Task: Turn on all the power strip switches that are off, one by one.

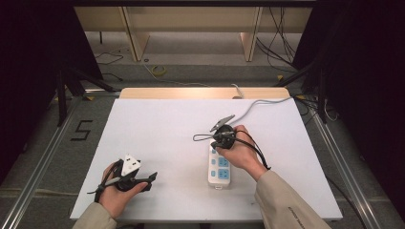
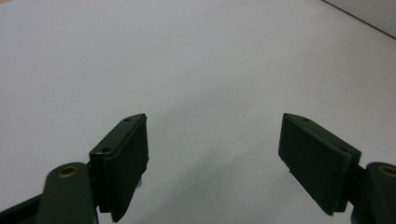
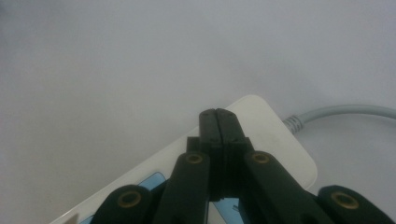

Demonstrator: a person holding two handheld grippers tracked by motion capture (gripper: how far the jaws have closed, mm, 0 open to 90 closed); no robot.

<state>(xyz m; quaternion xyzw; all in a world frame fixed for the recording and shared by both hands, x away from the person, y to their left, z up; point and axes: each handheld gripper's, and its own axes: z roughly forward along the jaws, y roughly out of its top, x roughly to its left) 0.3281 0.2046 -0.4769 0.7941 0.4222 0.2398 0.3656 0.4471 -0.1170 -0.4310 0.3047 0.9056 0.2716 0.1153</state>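
The right tongs (image 3: 218, 122), jaws pressed together with nothing between them, hover over the cord end of the power strip (image 3: 275, 135) on the table (image 1: 157, 133). To press or steady the strip well, I'd bring the tips straight down, avoiding the grey cord (image 3: 345, 111). The left tongs (image 2: 215, 154) are wide open and empty, well apart from the strip, near the front edge.

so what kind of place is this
Probably a lab recording station, not a home: a white rectangular tabletop on a marked grey floor with a black "5", loose cables behind, and a white power strip with blue sockets.
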